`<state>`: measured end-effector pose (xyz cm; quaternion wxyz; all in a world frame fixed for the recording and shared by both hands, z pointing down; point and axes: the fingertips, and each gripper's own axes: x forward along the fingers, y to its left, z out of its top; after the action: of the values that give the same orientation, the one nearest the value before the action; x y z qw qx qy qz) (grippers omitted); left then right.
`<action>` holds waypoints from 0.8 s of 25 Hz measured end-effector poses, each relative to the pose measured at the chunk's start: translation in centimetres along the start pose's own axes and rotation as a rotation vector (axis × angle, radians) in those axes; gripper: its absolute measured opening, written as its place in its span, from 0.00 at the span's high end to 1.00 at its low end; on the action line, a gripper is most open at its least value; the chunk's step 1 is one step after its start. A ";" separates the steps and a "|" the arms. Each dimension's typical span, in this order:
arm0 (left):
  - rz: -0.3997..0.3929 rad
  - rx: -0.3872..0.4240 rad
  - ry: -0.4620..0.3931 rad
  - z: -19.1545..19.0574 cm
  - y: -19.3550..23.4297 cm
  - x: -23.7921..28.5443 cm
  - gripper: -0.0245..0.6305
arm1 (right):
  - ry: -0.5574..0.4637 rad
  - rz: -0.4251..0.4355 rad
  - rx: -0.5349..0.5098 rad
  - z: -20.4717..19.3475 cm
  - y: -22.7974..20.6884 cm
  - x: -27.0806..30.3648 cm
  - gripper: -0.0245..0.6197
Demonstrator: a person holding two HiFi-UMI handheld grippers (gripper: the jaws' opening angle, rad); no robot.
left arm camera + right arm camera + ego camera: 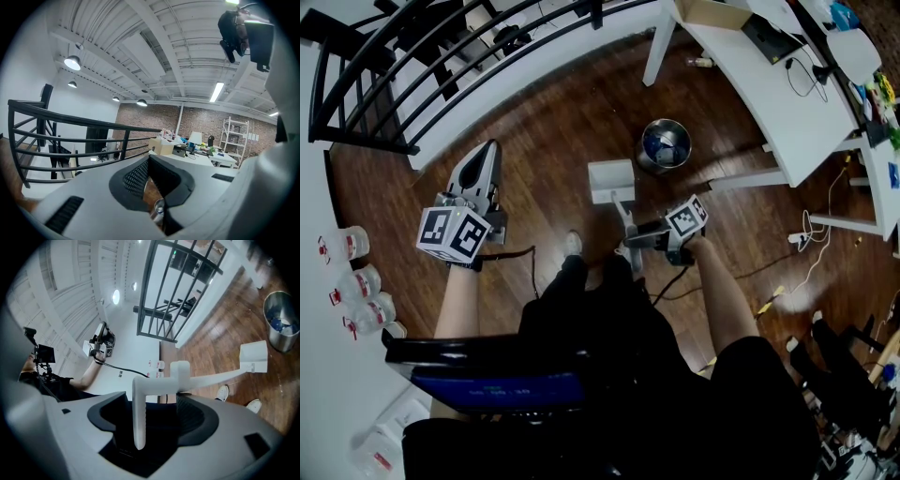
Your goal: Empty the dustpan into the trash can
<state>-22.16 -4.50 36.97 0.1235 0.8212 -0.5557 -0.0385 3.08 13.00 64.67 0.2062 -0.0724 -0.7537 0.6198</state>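
plain white dustpan (612, 180) with long slim handle

Dark wood floor (553, 159) is stretching under the left gripper (490, 150) and the right gripper (639, 236). A black railing (422, 66) is running just beyond the left gripper's tip. A white desk (787, 103) is standing ahead of the right gripper. Round ceiling lamps (72, 62) are glowing above a far brick wall (187, 122).

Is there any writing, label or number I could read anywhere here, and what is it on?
No text is legible.
Dustpan sticker: too small to read.
Plastic cups, red labels: too small to read.
Blue screen: blurred.
Marker cubes: square patterns only, no words.
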 end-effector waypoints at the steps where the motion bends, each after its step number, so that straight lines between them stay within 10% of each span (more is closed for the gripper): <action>1: 0.000 -0.001 -0.001 0.0 0.0 0.0 0.96 | -0.002 -0.003 0.001 0.0 -0.1 -0.1 0.43; 20: -0.016 -0.008 -0.014 0.3 -0.5 0.7 0.96 | -0.096 -0.077 -0.015 1.5 -0.3 -4.2 0.43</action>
<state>-21.52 -5.03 36.58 0.1227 0.8249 -0.5497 -0.0476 6.29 10.05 63.85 0.1930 -0.0149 -0.7696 0.6085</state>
